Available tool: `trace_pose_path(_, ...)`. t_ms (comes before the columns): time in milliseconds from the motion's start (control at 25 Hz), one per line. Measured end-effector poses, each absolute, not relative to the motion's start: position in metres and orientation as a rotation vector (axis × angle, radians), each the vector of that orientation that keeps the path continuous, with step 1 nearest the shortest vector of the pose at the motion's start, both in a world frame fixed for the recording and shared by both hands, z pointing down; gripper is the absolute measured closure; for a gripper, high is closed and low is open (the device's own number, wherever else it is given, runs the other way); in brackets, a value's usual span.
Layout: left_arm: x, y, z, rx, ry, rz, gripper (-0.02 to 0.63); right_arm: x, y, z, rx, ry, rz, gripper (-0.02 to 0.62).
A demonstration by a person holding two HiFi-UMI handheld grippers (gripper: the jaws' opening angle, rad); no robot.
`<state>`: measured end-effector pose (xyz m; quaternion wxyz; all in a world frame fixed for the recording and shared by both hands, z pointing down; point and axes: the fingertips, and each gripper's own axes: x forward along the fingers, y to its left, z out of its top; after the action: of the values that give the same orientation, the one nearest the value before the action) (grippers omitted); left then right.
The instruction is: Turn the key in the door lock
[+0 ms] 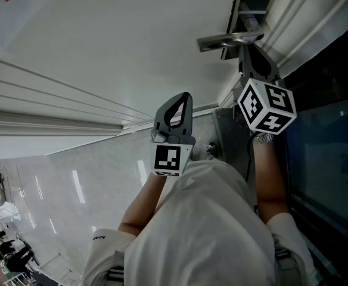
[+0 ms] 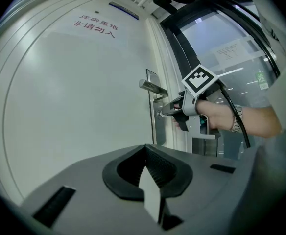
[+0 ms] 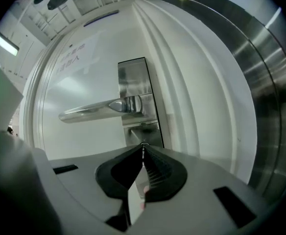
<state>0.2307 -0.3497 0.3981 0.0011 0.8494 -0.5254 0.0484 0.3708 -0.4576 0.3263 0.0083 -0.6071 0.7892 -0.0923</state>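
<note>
Straight ahead, door (image 1: 102, 34): it was white and smooth, with red lettering near its top.
Lock plate (image 3: 133, 82): this steel strip sat at the door's edge, upright.
Lever handle (image 3: 94, 109): it lay level and reached away from the edge.
Left gripper (image 2: 145, 150): its tongs were together and empty, held well apart from the door.
Right gripper (image 3: 143, 147): its tongs were pressed together, tips at the keyhole (image 3: 144, 143) just below the handle.
Key, place: it was hidden between those tips and was probably pinched there, seated in the lock.
Key, handling: it was likely light, thin, stiff metal with slick faces. It was best gripped flat across the bow, close to the plate.
Key, axis: the shaft probably pointed into the door, with its long axis level and in line with the right gripper's tongs. Turning off that line risked slipping or bending it.
</note>
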Motion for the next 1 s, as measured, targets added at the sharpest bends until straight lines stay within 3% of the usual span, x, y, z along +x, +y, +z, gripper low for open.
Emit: trace_pose_path(1000,0.245,-0.356,0.402,2.684,-1.630,0.174,0.598,0.385,-0.461,0.338,-1.217,1.944,-1.169,0.578)
